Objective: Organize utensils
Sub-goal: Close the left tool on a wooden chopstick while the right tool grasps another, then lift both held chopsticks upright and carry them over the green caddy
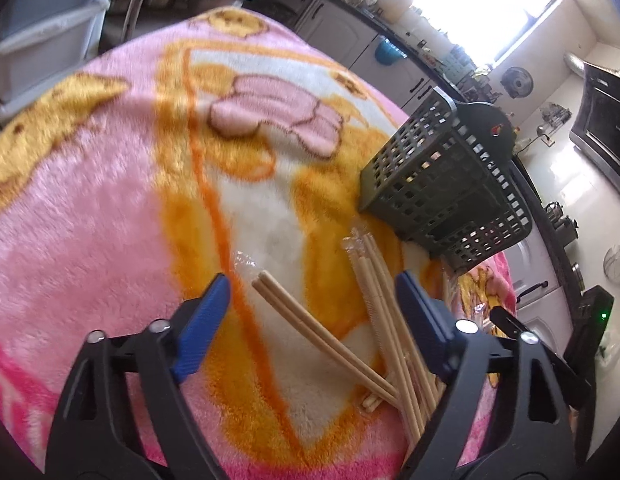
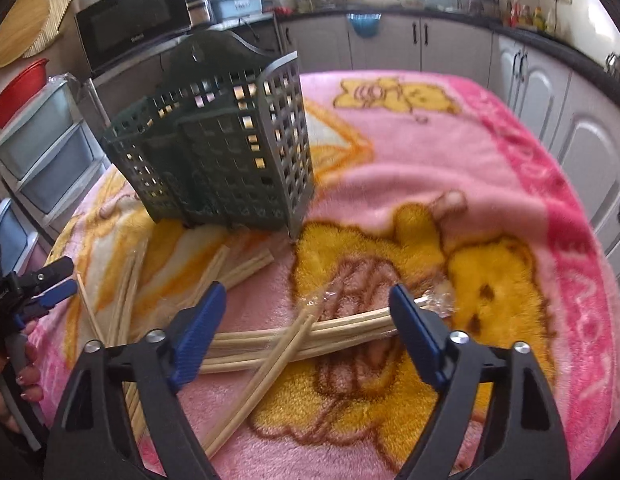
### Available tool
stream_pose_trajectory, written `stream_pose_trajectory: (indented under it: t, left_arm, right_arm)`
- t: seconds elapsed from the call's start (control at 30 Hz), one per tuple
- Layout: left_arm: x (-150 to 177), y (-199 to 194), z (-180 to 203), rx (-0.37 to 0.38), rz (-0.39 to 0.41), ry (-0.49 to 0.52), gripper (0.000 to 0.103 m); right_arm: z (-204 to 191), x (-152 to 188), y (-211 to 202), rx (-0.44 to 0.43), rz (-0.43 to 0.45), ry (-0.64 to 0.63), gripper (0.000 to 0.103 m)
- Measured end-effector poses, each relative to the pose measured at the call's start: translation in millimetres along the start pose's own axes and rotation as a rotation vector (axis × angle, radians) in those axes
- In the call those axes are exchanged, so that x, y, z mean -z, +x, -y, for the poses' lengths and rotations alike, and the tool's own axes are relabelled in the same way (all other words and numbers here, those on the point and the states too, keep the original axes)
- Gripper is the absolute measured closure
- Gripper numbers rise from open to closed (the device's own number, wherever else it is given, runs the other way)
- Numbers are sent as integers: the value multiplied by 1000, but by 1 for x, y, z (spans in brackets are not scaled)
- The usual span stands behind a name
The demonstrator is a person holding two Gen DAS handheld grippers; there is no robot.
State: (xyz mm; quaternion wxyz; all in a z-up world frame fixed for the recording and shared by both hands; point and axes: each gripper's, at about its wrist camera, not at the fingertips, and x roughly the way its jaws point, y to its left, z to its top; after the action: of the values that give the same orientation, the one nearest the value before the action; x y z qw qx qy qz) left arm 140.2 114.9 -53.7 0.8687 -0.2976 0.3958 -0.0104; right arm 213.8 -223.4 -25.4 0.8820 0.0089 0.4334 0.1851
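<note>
your left gripper [image 1: 310, 312] and right gripper [image 2: 305, 316] both gape, gripping nothing. the chopsticks [image 2: 269, 344] lie crosswise under the right one, others angling toward the basket [image 2: 229, 152].

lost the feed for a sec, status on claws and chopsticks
Both claws open, left claw, right claw, nothing held. Chopsticks loose on blanket. Basket upright, path clear.

Each tool is built from two black plastic arms with triangular cut-outs, tipped with blue ribbed fingers. On the left tool [image 1: 312, 308] a silver round-headed screw is fitted at each arm joint, four in all; the same layout is found on the right tool [image 2: 305, 312]. In the right wrist view, a hand [image 2: 17, 380] with painted nails is seen at the left edge.
</note>
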Motion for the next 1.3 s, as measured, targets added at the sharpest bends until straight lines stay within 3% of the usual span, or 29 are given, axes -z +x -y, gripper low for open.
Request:
stream_pose_trajectory:
  t: [0.27,0.33,0.5,0.57,0.8,1.3]
  left_arm:
    - [-9,9,-7,-39,-17,-16,55]
    - [-10,10,-8,-53,-19,-15,63]
    - [-15,12,-13,-74,-26,-13,85]
    - [-18,11,-13,-58,-22,-5,91]
    - [-32,-24,17,20,66,86,96]
    - [-67,-97,98,154,217,278,98]
  right_arm:
    - [9,-5,18,-57,-74,48,57]
    - [9,-6,19,-71,-78,48,77]
    - [11,-8,9,-115,-55,42,95]
    - [7,-11,2,-139,-36,42,96]
    - [-2,-23,-41,-211,55,1,97]
    - [-45,-51,-132,-292,283,-136,98]
